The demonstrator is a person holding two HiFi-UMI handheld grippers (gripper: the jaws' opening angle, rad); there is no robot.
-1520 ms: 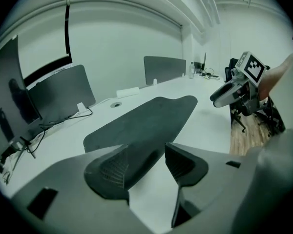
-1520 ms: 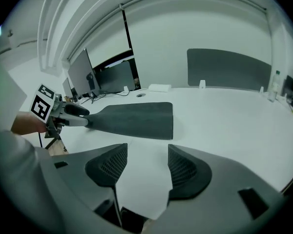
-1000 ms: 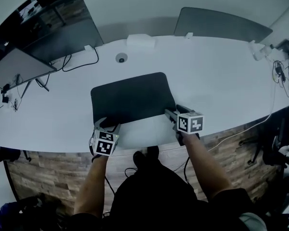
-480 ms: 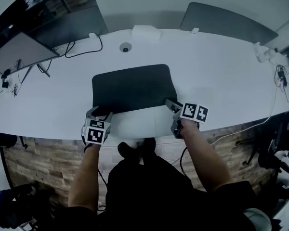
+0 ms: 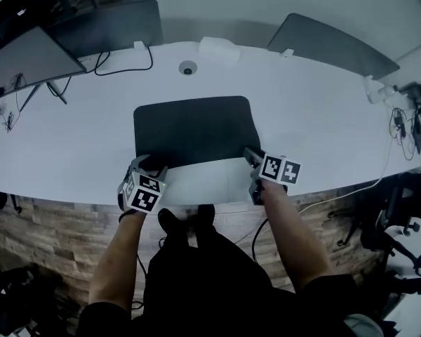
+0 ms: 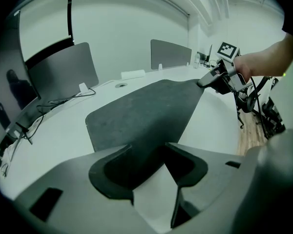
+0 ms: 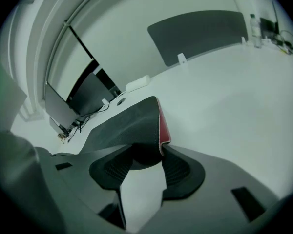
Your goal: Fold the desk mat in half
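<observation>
Dark desk mat (image 5: 193,128) laid mid-desk (image 5: 323,125), long axis left-right, near long edge toward person. Near-left corner clamped by left gripper (image 5: 149,167), jaws partly apart. Near-right corner curled up, red underside shown, pinched by closing jaws of right gripper (image 5: 251,156).

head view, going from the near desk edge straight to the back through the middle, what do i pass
bare strip of white desk → desk mat → round cable port → white box at the back edge
</observation>
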